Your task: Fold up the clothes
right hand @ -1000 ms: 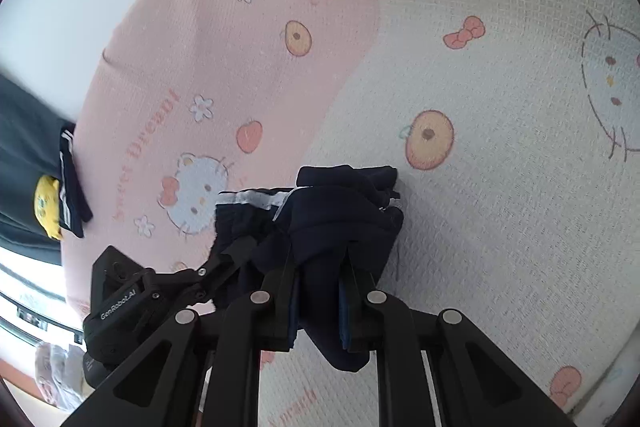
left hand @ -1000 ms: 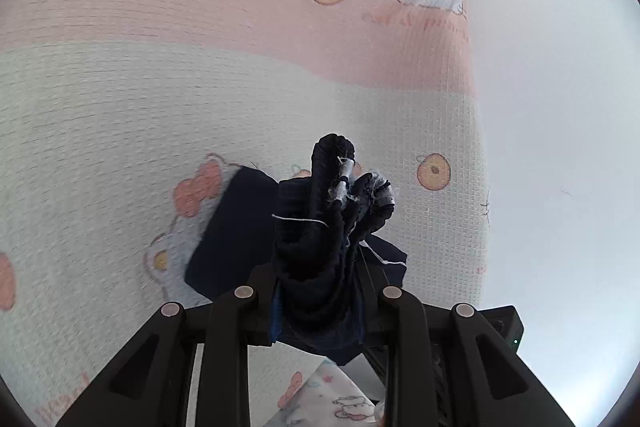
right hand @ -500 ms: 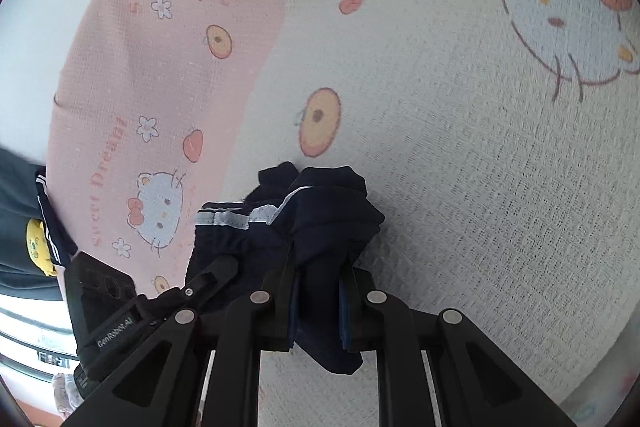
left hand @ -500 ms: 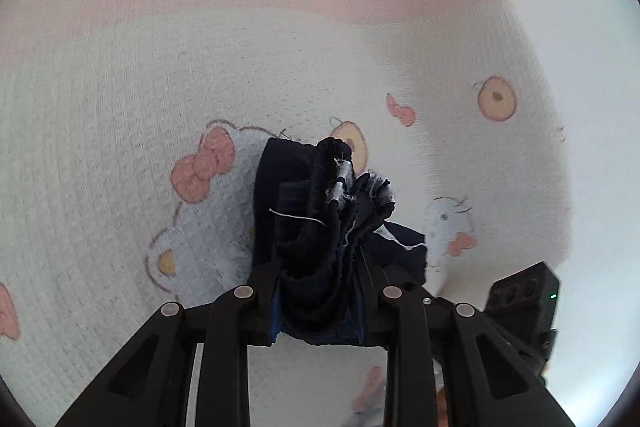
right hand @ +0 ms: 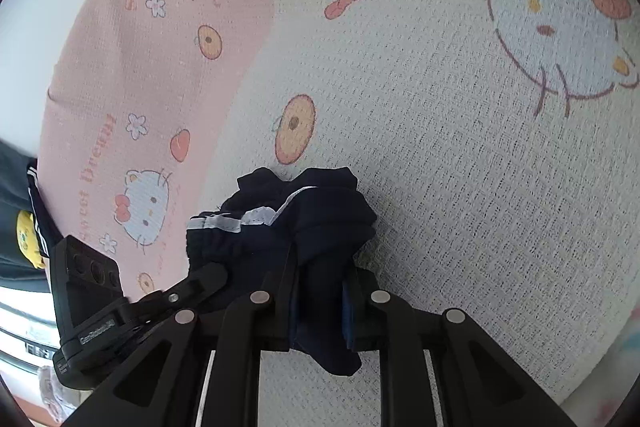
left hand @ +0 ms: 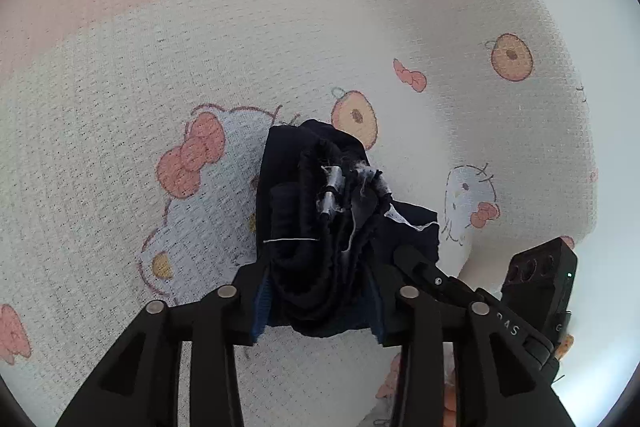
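Now the left claw (left hand: 320,291), whose jaws have just been opening, is loosening around the bunched navy fabric garment (left hand: 320,211) lying on the waffle-textured cartoon-print bed cover (left hand: 120,147), while the right claw (right hand: 320,303), alongside, is gripping its other end, jaws easing too.

A navy garment (right hand: 320,211) with a white stripe lies on a waffle-textured blanket (right hand: 460,155), cream and pink, printed with cartoon cats, orange-red bows, apples, small flowers and pinkish lettering.
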Demonstrator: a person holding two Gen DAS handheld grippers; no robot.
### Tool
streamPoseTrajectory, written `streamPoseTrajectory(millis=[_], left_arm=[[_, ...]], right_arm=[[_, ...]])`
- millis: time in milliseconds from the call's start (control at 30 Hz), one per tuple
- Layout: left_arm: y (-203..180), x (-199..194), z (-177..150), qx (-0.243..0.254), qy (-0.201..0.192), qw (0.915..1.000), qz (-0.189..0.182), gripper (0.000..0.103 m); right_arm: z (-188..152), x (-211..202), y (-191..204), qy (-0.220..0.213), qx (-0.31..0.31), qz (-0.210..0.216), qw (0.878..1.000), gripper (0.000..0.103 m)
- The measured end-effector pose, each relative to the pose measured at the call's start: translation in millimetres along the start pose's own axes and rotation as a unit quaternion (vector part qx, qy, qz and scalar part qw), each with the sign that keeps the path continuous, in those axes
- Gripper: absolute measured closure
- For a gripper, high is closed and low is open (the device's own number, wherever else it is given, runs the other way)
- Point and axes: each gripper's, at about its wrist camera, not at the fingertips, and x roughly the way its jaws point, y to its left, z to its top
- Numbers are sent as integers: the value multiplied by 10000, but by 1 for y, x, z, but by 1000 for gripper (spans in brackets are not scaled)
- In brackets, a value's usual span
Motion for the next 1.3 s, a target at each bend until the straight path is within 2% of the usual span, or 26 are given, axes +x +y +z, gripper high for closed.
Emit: streamPoseTrajectory(millis=[33,67,100,133,200,267,367,467,600,667,933,1133,1200,1233,1267,1300], left_arm=[[1,-5,-1,-2,-36,10000,-54,41],[1,-9,-2,5,-97,9999,-81,39],[3,-12,-3,-36,-155,9998,-146,39],[7,-14,-3,-166,-167,9994,-242,38],[22,-15,-6,-599,-159,9974,-380,37],[26,-5,-3,-902,-204,9951,-347,36],[33,0,-8,-1087,-276,9928,-412,36],[37,5,-12,-1300,-325,9880,-765,36],[35,10,-13,-1422,-383,9846,-937,34],[33,12,-12,-1458,-460,9825,-1063,21],[34,13,-12,-1587,-747,9757,-1316,19],[35,14,-18,-1934,-1046,9647,-1449,20],[38,16,-19,-2193,-1111,9576,-1502,22],[41,16,-21,-2344,-1136,9534,-1524,36],[44,21,-23,-2517,-1077,9492,-1551,60],[48,28,-26,-2728,-1004,9420,-1677,69]], right_arm=[[0,-1,0,2,13,4,10000,77],[0,-2,-1,4,26,8,10000,58],[-1,-4,0,6,24,38,10000,44],[-1,-6,1,18,11,121,9999,42],[-2,-9,2,61,-4,342,9994,42],[-4,-12,2,87,33,453,9989,41],[-7,-10,-1,192,212,520,9982,41],[-11,-5,-7,308,491,675,9960,41],[-10,3,-6,351,620,708,9949,40],[-10,7,-5,361,660,758,9943,40],[-2,19,0,241,966,986,9901,40],[-3,23,-3,-47,1286,1159,9849,40],[-3,23,0,-106,1273,1107,9856,40],[-3,24,1,-127,1257,1072,9862,41],[-3,24,2,-147,1256,1022,9867,46],[-4,25,1,-181,1296,983,9865,51]])
